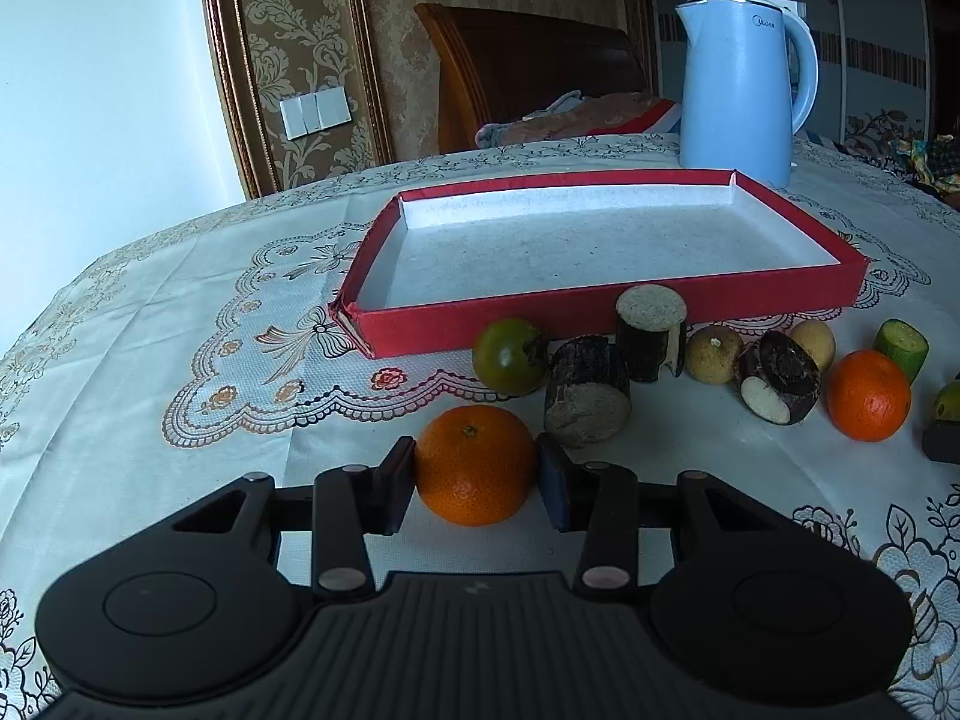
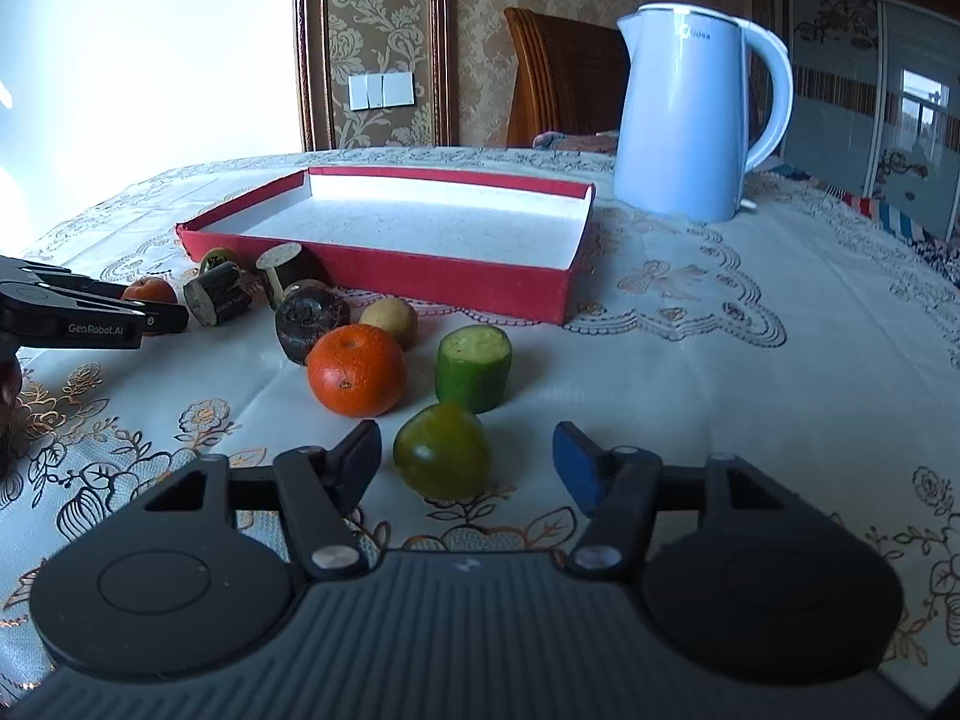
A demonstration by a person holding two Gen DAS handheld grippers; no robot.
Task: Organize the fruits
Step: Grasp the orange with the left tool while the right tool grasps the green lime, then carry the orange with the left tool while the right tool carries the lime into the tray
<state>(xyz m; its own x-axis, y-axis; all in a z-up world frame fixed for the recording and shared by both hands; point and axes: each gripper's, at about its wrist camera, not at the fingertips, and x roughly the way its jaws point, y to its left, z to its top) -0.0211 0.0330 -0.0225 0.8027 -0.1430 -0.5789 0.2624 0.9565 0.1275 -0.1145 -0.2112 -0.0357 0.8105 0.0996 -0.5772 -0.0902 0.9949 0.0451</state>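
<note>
Left wrist view shows my left gripper (image 1: 475, 483) narrowed on an orange (image 1: 475, 465), both pads against its sides, a grip across the widest part so that the round fruit cannot roll out. Ahead of those fingers lies the red tray (image 1: 606, 315), empty, the likely home for everything; just right of the orange sit cut dark stalk pieces (image 1: 588, 399). My right gripper (image 2: 468, 465) stands half wide around a green fruit (image 2: 443, 450): the left finger (image 2: 360, 450) is close beside it, the right one well clear, so nothing is gripped yet. Beyond its fingers wait a second orange (image 2: 357, 369) and a cut cucumber piece (image 2: 474, 369), with the blue kettle (image 2: 690, 114) far ahead and to the right.
</note>
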